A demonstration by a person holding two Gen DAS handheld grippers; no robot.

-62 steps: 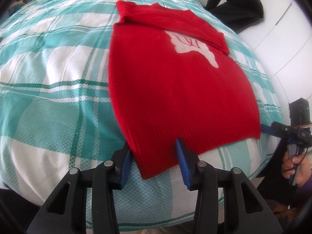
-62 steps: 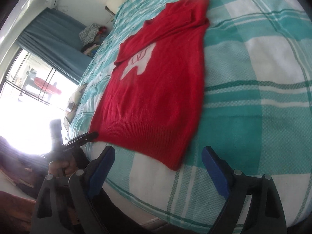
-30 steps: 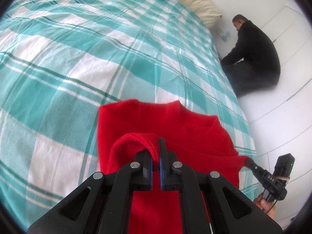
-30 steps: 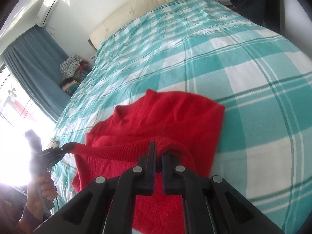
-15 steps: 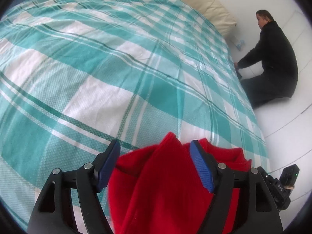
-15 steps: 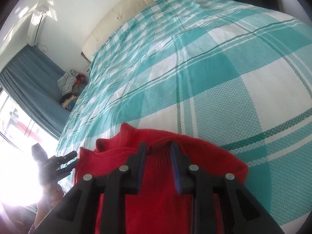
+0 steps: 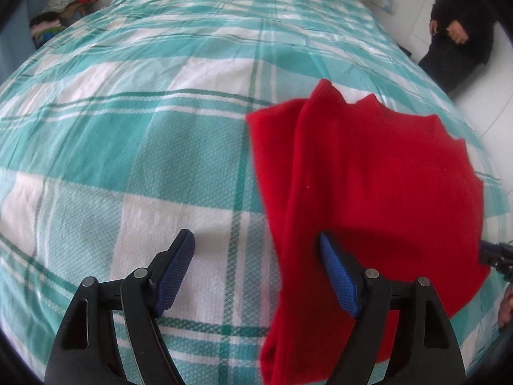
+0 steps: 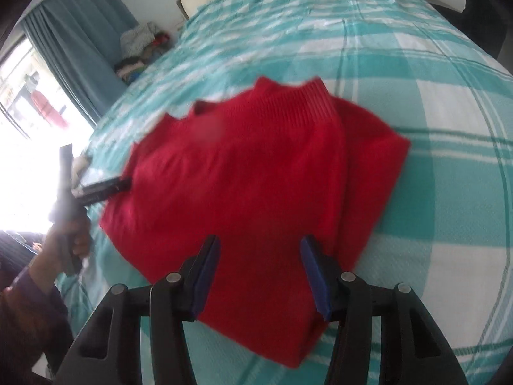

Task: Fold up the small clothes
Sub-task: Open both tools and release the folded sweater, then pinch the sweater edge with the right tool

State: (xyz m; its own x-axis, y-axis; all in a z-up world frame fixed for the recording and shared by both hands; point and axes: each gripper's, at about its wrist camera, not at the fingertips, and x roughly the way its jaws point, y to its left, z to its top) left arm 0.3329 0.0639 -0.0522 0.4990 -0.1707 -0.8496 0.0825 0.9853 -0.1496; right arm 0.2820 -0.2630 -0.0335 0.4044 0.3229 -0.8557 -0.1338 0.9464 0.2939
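The bed (image 7: 134, 147), under a teal and white checked cover, fills most of both views. On it lies the red sweater (image 7: 368, 173), folded into a compact block with its ribbed hem and neck edges stacked at the far side; in the right wrist view the same sweater (image 8: 256, 173) sits in the middle of the cover, with a second folded layer showing along its right edge.

The left gripper (image 7: 256, 272) has its 2 blue-padded fingers spread wide and holds nothing. Its left finger (image 7: 174, 272) is over bare cover, and its right finger (image 7: 336, 276) is over the near left part of the sweater; whether it touches the knit cannot be told. Most of the sweater lies to the right of and beyond this gripper.

The right gripper (image 8: 259, 272) also has its fingers apart, though less widely, and grips nothing. Both fingers hover over the near edge of the sweater, which spreads out beyond them and to both sides.

In the right wrist view the left gripper (image 8: 105, 187) shows at the sweater's left edge, with the hand (image 8: 69, 234) on its handle.

A person in dark clothes (image 7: 461, 25) is at the far right beside the bed. A pile of clothes (image 8: 141, 54) sits at the far left by a blue curtain (image 8: 73, 45).
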